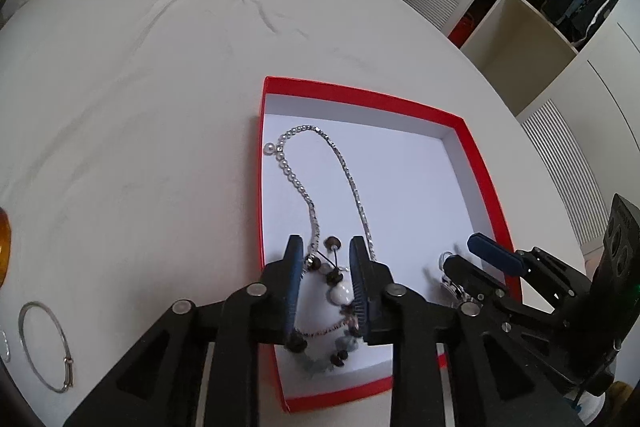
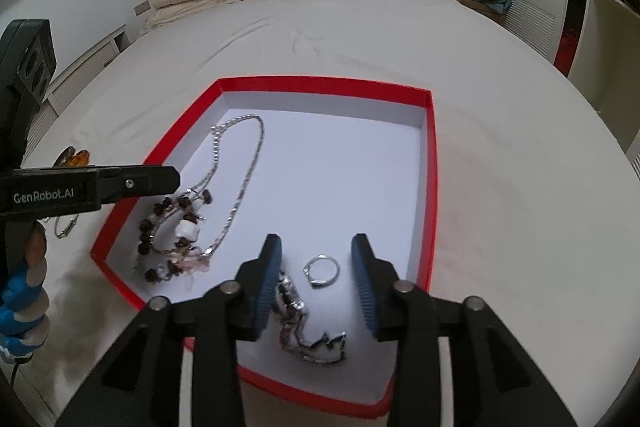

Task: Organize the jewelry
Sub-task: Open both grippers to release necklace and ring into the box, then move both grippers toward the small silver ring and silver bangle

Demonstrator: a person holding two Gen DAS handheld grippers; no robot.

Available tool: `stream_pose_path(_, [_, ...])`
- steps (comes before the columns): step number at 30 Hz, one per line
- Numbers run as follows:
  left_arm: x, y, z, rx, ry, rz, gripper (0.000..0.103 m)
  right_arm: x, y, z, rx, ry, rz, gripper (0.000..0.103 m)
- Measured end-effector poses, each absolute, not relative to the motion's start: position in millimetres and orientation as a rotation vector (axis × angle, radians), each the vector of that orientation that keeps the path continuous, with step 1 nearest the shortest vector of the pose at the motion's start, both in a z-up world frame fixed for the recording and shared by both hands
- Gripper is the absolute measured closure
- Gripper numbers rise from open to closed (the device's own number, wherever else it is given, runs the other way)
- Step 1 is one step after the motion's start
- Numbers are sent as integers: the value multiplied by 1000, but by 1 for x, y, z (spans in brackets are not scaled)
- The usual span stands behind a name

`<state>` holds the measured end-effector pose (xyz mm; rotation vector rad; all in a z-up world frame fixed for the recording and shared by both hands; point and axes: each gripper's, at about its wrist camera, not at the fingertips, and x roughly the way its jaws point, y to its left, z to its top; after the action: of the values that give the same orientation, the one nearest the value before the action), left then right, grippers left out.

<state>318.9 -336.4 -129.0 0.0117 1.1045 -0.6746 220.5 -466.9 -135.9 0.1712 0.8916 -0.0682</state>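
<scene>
We have both grippers over the red box [image 2: 434,163] on the bed [image 1: 140,107]. Left gripper [image 1: 325,247] has jaws apart, straddling the beaded necklace [image 1: 332,291] lying in the box, not pinching. Right gripper [image 2: 316,247] is open too, ring [image 2: 321,270] and chain bracelet [image 2: 296,323] loose between its fingers. Bangle [image 1: 46,345] sits outside on the sheet.

Each view sits just behind its own claw, looking steeply down and forward over the bed [image 1: 160,87] toward the far pillows. The left wrist view hangs close above the near left of the red box [image 1: 476,155]; the right wrist view hangs close above its near right side. Both share the box and the silver chain necklace [image 2: 244,163].
</scene>
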Motion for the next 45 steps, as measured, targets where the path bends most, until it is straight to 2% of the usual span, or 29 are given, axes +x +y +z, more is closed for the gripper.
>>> stream_pose_path(7, [297, -329, -106, 17, 1072, -671, 78, 196, -462, -109, 197, 857, -102, 67])
stream_pose_path(11, [272, -318, -82, 32, 1026, -657, 68, 171, -452, -86, 209, 835, -115, 67])
stream_pose_path(26, [160, -236, 0, 96, 835, -472, 53, 79, -362, -7, 220, 717, -45, 67])
stream_pose_path(37, [93, -153, -6, 115, 847, -380, 53, 27, -309, 22, 200, 677, 5, 67])
stream_pose_path(45, [74, -69, -11, 81, 828, -274, 51, 13, -272, 34, 183, 646, 44, 67])
